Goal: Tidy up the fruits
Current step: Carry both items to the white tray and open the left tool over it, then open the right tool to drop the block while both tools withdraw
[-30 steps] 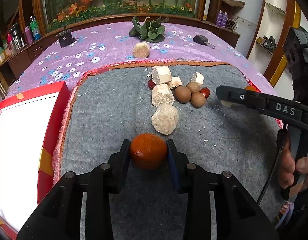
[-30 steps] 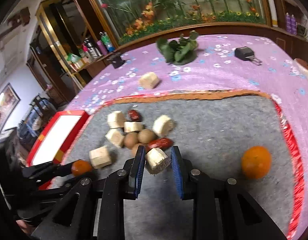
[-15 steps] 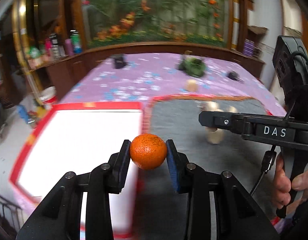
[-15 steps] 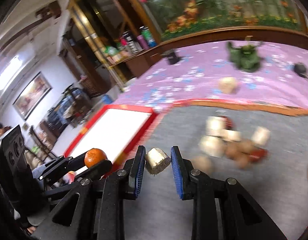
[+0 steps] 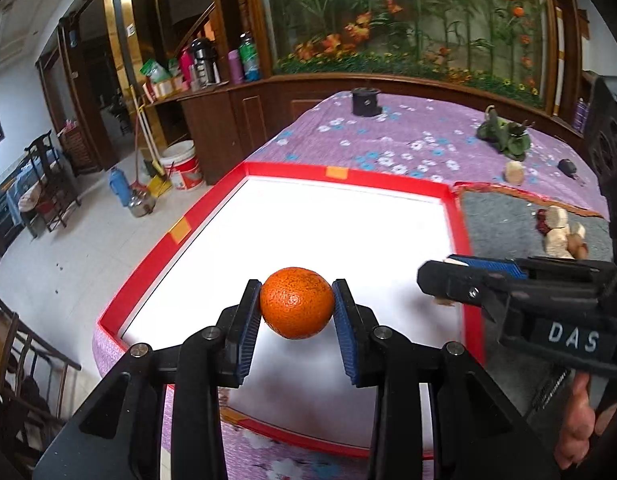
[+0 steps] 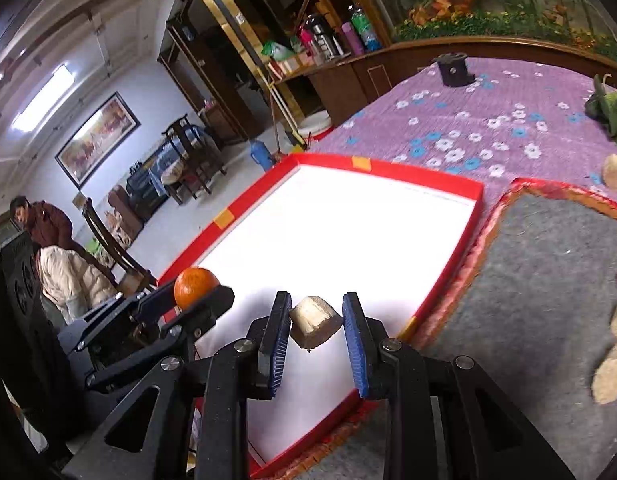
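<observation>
Tray point(image 5: 454, 216), red-rimmed and white inside, now fills both my views; a second ago the grey mat point(image 6: 548, 280) did. My left gripper point(image 5: 297, 308) still clamps the orange point(image 5: 296, 302) above the tray's near edge, and my right gripper point(image 6: 315, 322) still pinches the pale chunk point(image 6: 314, 320) over its near right corner.

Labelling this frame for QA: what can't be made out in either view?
- Tray floor: blown out white in both views; whether anything lies in it can't be told.
- Right gripper in the left view: its chunk almost wholly hidden by the near finger.
- Fruit pile: cut by the right gripper's body in the left view, by the frame edge in the right.
</observation>
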`<state>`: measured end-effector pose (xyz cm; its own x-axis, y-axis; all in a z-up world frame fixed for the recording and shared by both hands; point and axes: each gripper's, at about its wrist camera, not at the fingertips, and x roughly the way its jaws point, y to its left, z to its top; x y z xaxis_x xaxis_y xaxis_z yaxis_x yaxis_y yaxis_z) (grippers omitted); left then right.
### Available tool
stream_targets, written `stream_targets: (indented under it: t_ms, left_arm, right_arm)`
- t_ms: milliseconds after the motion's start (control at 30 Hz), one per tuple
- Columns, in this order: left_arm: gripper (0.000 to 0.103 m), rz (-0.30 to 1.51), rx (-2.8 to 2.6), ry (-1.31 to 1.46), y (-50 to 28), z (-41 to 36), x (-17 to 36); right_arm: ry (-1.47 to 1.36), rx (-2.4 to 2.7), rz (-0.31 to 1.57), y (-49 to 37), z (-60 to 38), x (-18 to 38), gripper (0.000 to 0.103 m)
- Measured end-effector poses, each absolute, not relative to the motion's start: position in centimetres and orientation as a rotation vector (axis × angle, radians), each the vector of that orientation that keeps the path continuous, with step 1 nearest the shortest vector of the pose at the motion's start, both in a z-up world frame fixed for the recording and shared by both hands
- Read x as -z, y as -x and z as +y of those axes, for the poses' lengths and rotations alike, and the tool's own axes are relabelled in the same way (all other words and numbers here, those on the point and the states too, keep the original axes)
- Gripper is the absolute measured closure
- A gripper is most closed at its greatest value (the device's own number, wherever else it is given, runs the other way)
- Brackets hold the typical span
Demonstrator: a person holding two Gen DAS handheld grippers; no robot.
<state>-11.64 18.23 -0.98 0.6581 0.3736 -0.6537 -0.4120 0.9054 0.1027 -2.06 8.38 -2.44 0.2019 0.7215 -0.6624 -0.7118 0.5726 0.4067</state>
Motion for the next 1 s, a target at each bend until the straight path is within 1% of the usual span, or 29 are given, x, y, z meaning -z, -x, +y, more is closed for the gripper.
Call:
stream_targets:
  t_ms: [67, 167, 200, 233, 267, 300, 367, 467, 533, 1000]
  left_arm:
    - [0.070, 0.735, -0.457, 0.059, 11.8, 18.5, 1.3]
    - [0.070, 0.744, -0.480, 0.062, 11.8, 18.9, 1.6]
    - [0.070, 0.749, -0.492, 0.059, 11.8, 18.9, 1.7]
    - [0.070, 0.754, -0.501, 0.054, 11.8, 18.9, 1.7]
    - [0.068, 0.754, -0.503, 0.052, 11.8, 19.0, 1.7]
    - [0.065, 0.750, -0.510, 0.046, 11.9, 18.9, 1.5]
    - [0.045, 0.726, -0.538, 0.023, 12.1, 18.6, 1.0]
    - [0.039, 0.685, -0.555, -0.006, 12.5, 17.9, 0.0]
    - [0.037, 0.673, -0.549, -0.012, 12.4, 17.6, -0.4]
    - [0.037, 0.618, -0.510, -0.069, 12.7, 14.0, -3.3]
  right_arm:
    - [-0.005, -0.993, 0.940, 2.3, 8.3, 2.5, 0.073]
    - [-0.003, -0.987, 0.942, 2.1, 8.6, 2.6, 0.073]
    - [0.002, -0.985, 0.939, 2.2, 8.4, 2.4, 0.071]
    - [0.002, -0.984, 0.937, 2.3, 8.3, 2.3, 0.062]
    - [-0.008, -0.987, 0.929, 2.3, 8.1, 2.1, 0.058]
    - [-0.017, -0.989, 0.916, 2.4, 7.8, 1.9, 0.055]
    - [-0.023, -0.988, 0.898, 2.7, 7.3, 1.4, 0.055]
    - [-0.036, -0.981, 0.875, 3.0, 6.3, 0.5, 0.054]
    - [-0.034, -0.971, 0.857, 3.3, 5.7, 0.0, 0.050]
    - [-0.118, -0.950, 0.778, 3.9, 0.1, -3.7, 0.048]
